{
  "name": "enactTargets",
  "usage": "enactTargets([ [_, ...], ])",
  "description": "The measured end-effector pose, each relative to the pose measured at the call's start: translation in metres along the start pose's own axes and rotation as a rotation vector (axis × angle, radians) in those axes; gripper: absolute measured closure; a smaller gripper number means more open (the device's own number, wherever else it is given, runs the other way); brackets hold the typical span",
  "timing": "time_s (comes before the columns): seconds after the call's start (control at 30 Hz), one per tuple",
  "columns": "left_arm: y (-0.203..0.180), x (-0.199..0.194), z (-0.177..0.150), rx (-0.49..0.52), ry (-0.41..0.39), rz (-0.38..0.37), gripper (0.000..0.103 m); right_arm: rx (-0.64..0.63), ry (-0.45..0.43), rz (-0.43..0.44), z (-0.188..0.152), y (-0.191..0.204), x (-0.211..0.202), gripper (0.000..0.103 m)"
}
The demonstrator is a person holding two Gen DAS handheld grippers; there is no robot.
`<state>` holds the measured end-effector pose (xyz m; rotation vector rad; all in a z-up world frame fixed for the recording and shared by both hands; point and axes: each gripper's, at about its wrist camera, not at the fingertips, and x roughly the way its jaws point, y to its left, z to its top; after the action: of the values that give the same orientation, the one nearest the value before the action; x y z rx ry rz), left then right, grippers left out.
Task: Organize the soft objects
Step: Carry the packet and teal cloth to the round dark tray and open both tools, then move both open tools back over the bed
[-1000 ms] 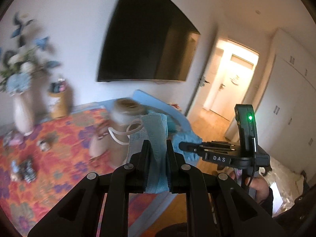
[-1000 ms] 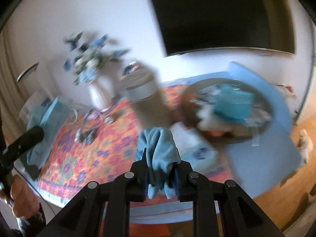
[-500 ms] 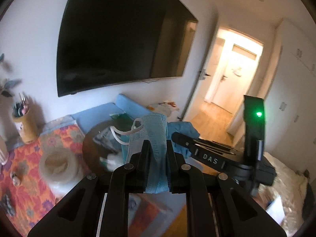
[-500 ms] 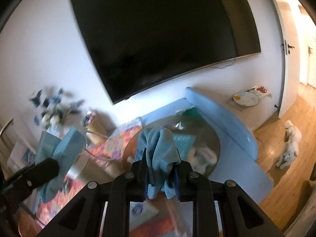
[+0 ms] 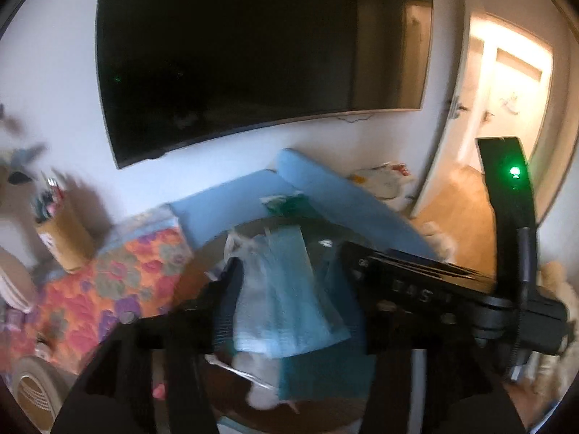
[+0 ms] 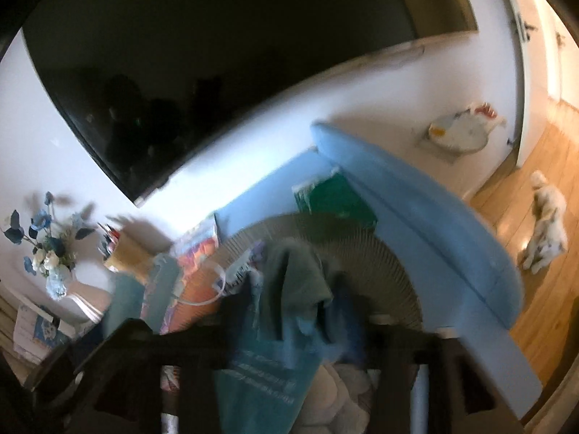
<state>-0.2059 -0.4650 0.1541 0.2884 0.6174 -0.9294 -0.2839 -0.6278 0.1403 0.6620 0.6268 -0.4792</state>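
Room: a white wall fills the top of both views, with a large dark television [image 5: 260, 54] mounted on it. An open doorway [image 5: 506, 101] glows at the upper right of the left wrist view, above a wooden floor [image 6: 542, 188].

Surface: a flower-patterned orange cloth [image 5: 108, 289] covers the table at lower left. A light blue cushion [image 6: 416, 224] runs diagonally across the centre right. A tan pencil holder [image 5: 68, 238] stands at centre left; a vase of blue and white flowers [image 6: 47, 253] is at the left edge of the right wrist view. A round ribbed basket [image 6: 380, 253] occupies the lower centre.

Left gripper [image 5: 289, 296]: jaws have just been opening and stand apart; the blue face mask [image 5: 286, 289] lies loose between them, over the basket. Picture blurred.

Right gripper [image 6: 289, 325]: jaws have just been opening, now parted; the grey-blue cloth [image 6: 293, 278] hangs between them above the basket, heavily blurred
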Motion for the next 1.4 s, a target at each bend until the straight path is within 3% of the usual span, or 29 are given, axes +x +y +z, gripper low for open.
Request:
enactTargets([
  [0.03,0.002,-0.001,-0.001,-0.004,-0.005,-0.017,0.031,0.006,0.004,-0.009,-0.002,-0.003,0.001,0.044],
  [0.07,0.003,-0.002,-0.002,-0.010,-0.007,-0.032,0.030,0.011,0.006,-0.004,-0.005,-0.007,0.000,0.044],
  [0.2,0.000,-0.019,-0.002,-0.003,-0.030,-0.055,0.030,0.048,-0.016,0.045,-0.016,-0.019,-0.017,0.044],
  [0.3,-0.005,-0.041,-0.004,0.024,-0.058,-0.059,0.030,0.025,-0.049,0.032,-0.026,-0.017,-0.037,0.043],
  [0.47,-0.009,-0.098,-0.018,0.055,-0.099,-0.098,0.029,-0.022,-0.094,0.045,-0.051,-0.003,-0.080,0.043],
  [0.53,-0.007,-0.126,-0.028,0.072,-0.116,-0.091,0.025,-0.050,-0.114,0.044,-0.065,0.005,-0.097,0.037],
  [0.6,-0.001,-0.153,-0.039,0.082,-0.135,-0.069,0.021,-0.081,-0.140,0.032,-0.083,0.016,-0.113,0.015],
  [0.83,0.057,-0.206,-0.077,0.029,-0.112,0.001,0.020,-0.238,-0.091,0.078,-0.147,0.067,-0.134,0.013],
  [1.07,0.174,-0.249,-0.108,-0.120,-0.123,0.195,0.020,-0.523,-0.016,0.186,-0.198,0.160,-0.133,0.013],
  [1.2,0.246,-0.266,-0.132,-0.223,-0.090,0.306,0.020,-0.617,0.037,0.276,-0.223,0.212,-0.119,0.013],
  [1.27,0.280,-0.270,-0.147,-0.263,-0.069,0.396,0.020,-0.652,0.078,0.337,-0.237,0.242,-0.103,0.013],
  [1.4,0.334,-0.251,-0.188,-0.266,-0.045,0.634,0.020,-0.676,0.131,0.346,-0.258,0.292,-0.056,0.012],
])
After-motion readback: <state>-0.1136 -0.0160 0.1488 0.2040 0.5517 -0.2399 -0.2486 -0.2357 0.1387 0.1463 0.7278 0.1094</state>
